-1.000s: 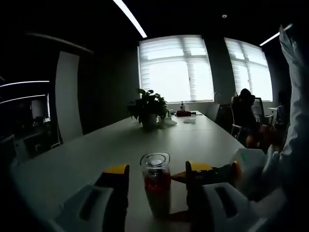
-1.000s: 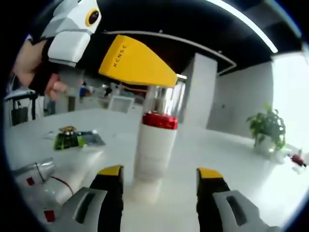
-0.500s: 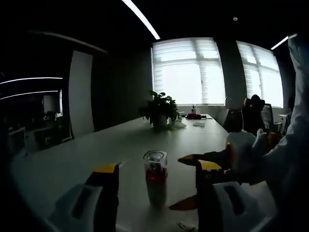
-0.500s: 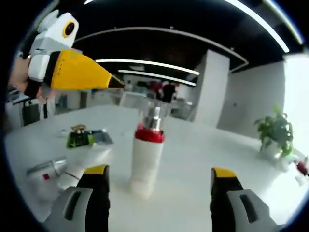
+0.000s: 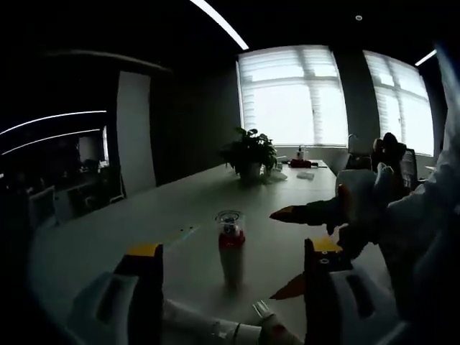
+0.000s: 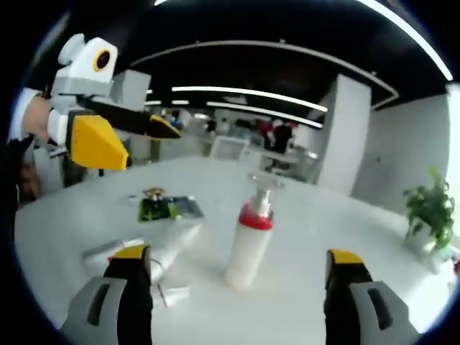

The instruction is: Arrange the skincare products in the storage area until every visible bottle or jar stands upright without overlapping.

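Presently the white pump bottle (image 6: 251, 244) with red collar stands upright on the tabletop (image 6: 374, 237), untouched, ahead of both devices. The left hand-held gripper (image 5: 230, 253) and the right hand-held gripper (image 6: 237, 255) are both released, jaws spread wide. Tubes (image 6: 136, 248) lie flat nearby beside a green packet (image 6: 167, 208).

No lettering, brand or number can be read in either view. The green packet (image 6: 167, 208) left of centre in the right gripper view carries print too blurred to make out.
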{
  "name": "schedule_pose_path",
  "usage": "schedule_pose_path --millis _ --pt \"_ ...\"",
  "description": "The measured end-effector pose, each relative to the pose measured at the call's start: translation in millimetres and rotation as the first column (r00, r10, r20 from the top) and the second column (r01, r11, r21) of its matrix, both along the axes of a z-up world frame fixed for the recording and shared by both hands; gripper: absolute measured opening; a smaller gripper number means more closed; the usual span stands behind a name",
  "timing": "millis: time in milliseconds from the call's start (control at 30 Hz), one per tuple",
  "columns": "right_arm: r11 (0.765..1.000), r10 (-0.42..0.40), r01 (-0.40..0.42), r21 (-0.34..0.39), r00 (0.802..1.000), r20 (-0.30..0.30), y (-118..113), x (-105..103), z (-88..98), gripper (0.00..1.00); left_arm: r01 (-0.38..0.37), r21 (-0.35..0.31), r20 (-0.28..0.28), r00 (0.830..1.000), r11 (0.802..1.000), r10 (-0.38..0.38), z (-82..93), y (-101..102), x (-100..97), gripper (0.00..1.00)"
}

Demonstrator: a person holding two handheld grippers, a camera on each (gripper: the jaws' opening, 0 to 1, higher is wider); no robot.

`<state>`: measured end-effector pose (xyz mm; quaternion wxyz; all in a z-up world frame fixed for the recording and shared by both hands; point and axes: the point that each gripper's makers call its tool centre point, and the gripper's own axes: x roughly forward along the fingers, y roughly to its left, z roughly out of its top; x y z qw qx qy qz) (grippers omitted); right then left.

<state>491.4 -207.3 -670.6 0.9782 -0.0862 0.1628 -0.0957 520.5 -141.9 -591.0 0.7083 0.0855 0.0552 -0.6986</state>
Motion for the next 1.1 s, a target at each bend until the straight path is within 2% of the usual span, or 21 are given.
schedule_pose_path --millis 167,233,300,400,500,667,733,800,833,933,967,1033,1067,1100 --pt "0.996 0.085 -0.084 0.029 0.996 -0.027 19 -4 2.6 0.99 -0.027 0.041 -0.06 0.998 0.999 0.03 -8.6 18 0.7 0.85" --pt "0.994 0.102 -0.101 0.031 0.994 -0.035 23 -6 3.8 0.99 -0.043 0.058 -0.084 0.995 0.997 0.048 -11.2 26 2.5 0.91" --pt "0.992 0.126 -0.125 0.033 0.991 -0.054 27 -10 6.9 1.0 -0.056 0.072 -0.091 0.994 0.996 0.062 -10.9 35 3.2 0.95" --pt "0.986 0.163 -0.161 0.033 0.985 -0.05 35 -15 18.5 1.0 -0.079 0.075 -0.084 0.993 0.994 0.085 -8.5 50 11.9 0.99" --pt "0.98 0.2 -0.2 0.011 0.977 -0.072 43 -22 27.6 1.0 -0.099 0.084 -0.102 0.989 0.992 0.107 -6.2 65 12.9 0.99" --pt "0.964 0.264 -0.265 0.015 0.953 -0.148 60 -43 29.2 1.0 -0.131 0.096 -0.088 0.986 0.987 0.14 -1.8 89 18.2 0.99" --pt "0.962 0.273 -0.274 0.013 0.95 -0.15 63 -49 33.0 1.0 -0.145 0.086 -0.109 0.982 0.986 0.154 1.7 100 15.8 0.99" --pt "0.958 0.286 -0.285 0.025 0.947 -0.144 69 -58 39.0 1.0 -0.141 0.097 -0.164 0.974 0.985 0.155 0.2 112 15.0 0.99" --pt "0.959 0.285 -0.284 0.028 0.948 -0.141 70 -61 41.7 1.0 -0.15 0.105 -0.17 0.971 0.983 0.167 -0.5 118 17.3 0.99" --pt "0.958 0.288 -0.286 0.033 0.949 -0.131 75 -73 51.4 1.0 -0.172 0.116 -0.142 0.972 0.978 0.188 0.3 136 10.0 0.99" --pt "0.955 0.295 -0.294 0.032 0.947 -0.125 79 -77 56.0 1.0 -0.202 0.144 -0.137 0.966 0.969 0.222 -2.5 145 6.8 0.99" --pt "0.953 0.301 -0.298 0.047 0.948 -0.104 85 -83 64.4 1.0 -0.22 0.162 -0.159 0.956 0.962 0.246 -6.6 159 3.7 0.99" --pt "0.952 0.307 -0.303 0.049 0.947 -0.098 88 -86 67.0 1.0 -0.241 0.164 -0.188 0.944 0.956 0.27 -6.5 166 -3.1 0.99" --pt "0.952 0.307 -0.303 0.05 0.947 -0.101 91 -90 69.3 1.0 -0.242 0.146 -0.2 0.942 0.959 0.268 -3.5 172 -9.3 0.99"
